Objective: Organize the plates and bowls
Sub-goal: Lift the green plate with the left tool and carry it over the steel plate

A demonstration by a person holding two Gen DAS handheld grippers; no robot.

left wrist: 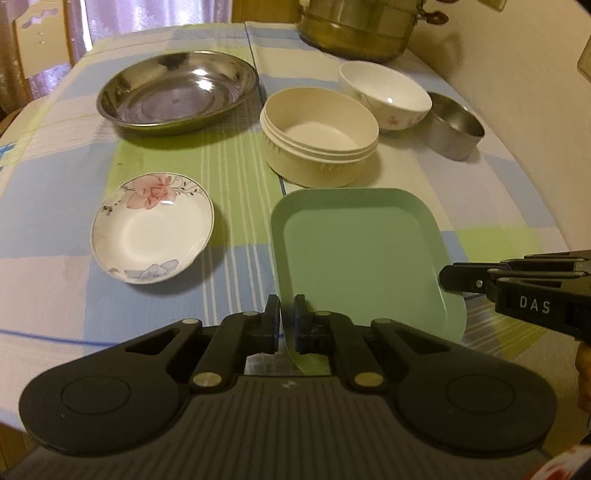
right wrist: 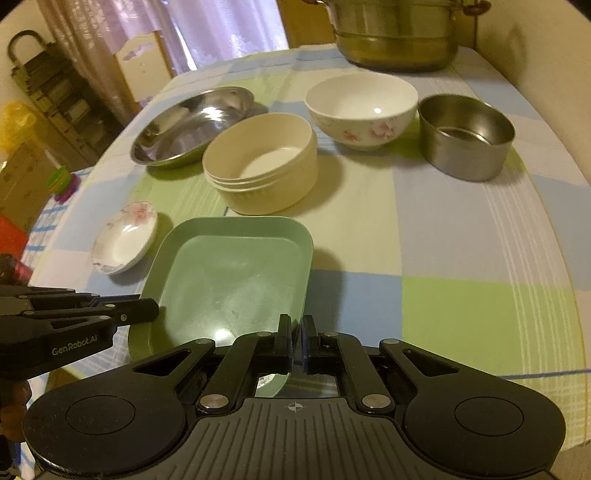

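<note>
The green square plate (left wrist: 362,254) sits near the table's front edge, tilted, with both grippers clamped on its near rim. The left gripper (left wrist: 287,325) pinches the rim at the plate's near left corner, fingers pressed on either side of the thin wall, pointing steeply down toward the checked tablecloth (left wrist: 55,206). The right gripper (right wrist: 296,341) grips the near right corner the same way, also angled steeply down; in the left wrist view it enters from the right edge.

Just behind the plate stands a cream plastic bowl (right wrist: 262,166). To the plate's left lies a small floral saucer (left wrist: 153,229). Farther back on the left is a wide steel dish (left wrist: 177,90); on the right, a white floral bowl (right wrist: 364,109) and beside it a steel container (right wrist: 467,136). A large steel pot (right wrist: 397,35) stands at the far edge.
</note>
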